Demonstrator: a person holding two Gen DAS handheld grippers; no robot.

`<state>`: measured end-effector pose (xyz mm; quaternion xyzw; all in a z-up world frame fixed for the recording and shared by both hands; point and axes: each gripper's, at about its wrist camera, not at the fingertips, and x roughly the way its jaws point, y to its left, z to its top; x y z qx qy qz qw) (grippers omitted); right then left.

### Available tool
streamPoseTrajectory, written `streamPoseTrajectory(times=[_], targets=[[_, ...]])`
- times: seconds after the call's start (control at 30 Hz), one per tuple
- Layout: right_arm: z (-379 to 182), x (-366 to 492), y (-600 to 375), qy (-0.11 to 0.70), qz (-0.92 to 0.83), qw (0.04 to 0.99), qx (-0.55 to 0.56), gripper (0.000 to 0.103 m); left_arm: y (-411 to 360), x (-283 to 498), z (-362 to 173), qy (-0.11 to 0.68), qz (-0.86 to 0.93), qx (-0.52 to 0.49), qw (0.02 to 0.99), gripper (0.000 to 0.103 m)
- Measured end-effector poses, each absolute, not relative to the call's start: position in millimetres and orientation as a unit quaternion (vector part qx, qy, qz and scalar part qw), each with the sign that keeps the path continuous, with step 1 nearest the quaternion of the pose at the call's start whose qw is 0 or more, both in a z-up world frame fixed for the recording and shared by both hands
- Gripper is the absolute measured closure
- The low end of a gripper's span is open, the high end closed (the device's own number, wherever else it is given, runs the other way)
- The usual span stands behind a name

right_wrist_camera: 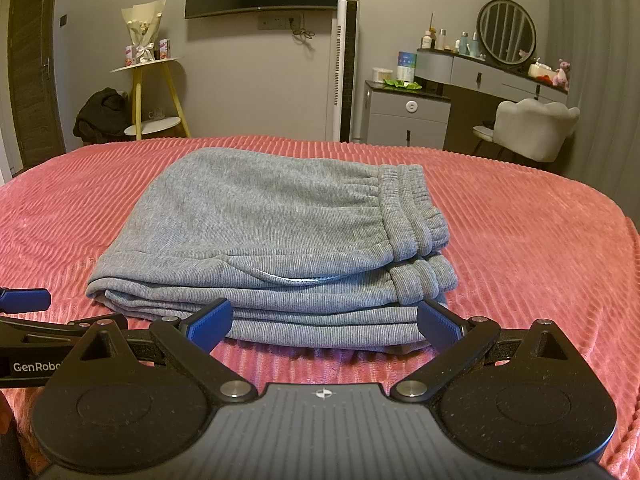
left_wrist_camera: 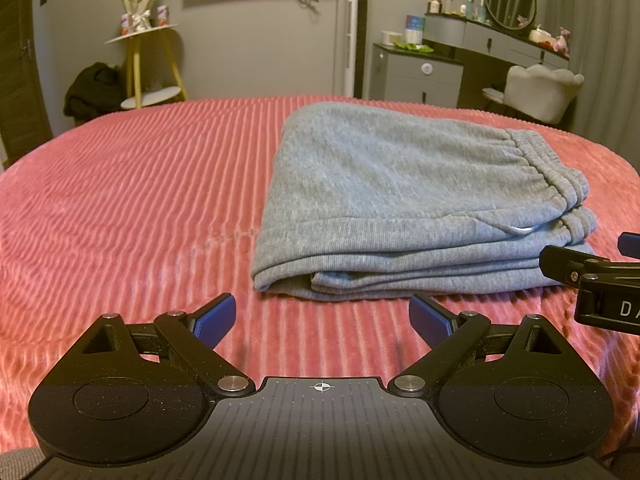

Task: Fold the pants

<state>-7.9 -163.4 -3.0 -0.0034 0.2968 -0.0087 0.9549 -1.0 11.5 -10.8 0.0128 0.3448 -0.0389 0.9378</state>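
Grey sweatpants [left_wrist_camera: 400, 200] lie folded in a stacked bundle on the pink ribbed bedspread [left_wrist_camera: 120, 200], waistband to the right. They also show in the right wrist view [right_wrist_camera: 272, 240]. My left gripper [left_wrist_camera: 322, 320] is open and empty, just short of the bundle's near left corner. My right gripper [right_wrist_camera: 324, 326] is open and empty, its blue pads right at the bundle's near edge. The right gripper's side shows at the right edge of the left wrist view [left_wrist_camera: 600, 280]. The left gripper's side shows at the left edge of the right wrist view [right_wrist_camera: 28, 320].
Beyond the bed stand a yellow-legged side table [right_wrist_camera: 154, 92] with a bouquet, a dark bag [right_wrist_camera: 104, 116] on the floor, a white tower fan [right_wrist_camera: 346, 68], a grey cabinet [right_wrist_camera: 404, 116], a vanity with a round mirror [right_wrist_camera: 506, 32], and a white chair [right_wrist_camera: 532, 128].
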Motion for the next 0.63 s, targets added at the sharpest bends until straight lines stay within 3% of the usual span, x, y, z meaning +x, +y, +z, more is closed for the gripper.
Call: streamPoseTrajectory(times=[0.63], targets=[[-2.5,-8.2,-163.5,0.296,-0.009,0.955,-0.004,0.004,10.3,-2.6,-11.7,0.340,-0.039,0.015,0.940,0.006]])
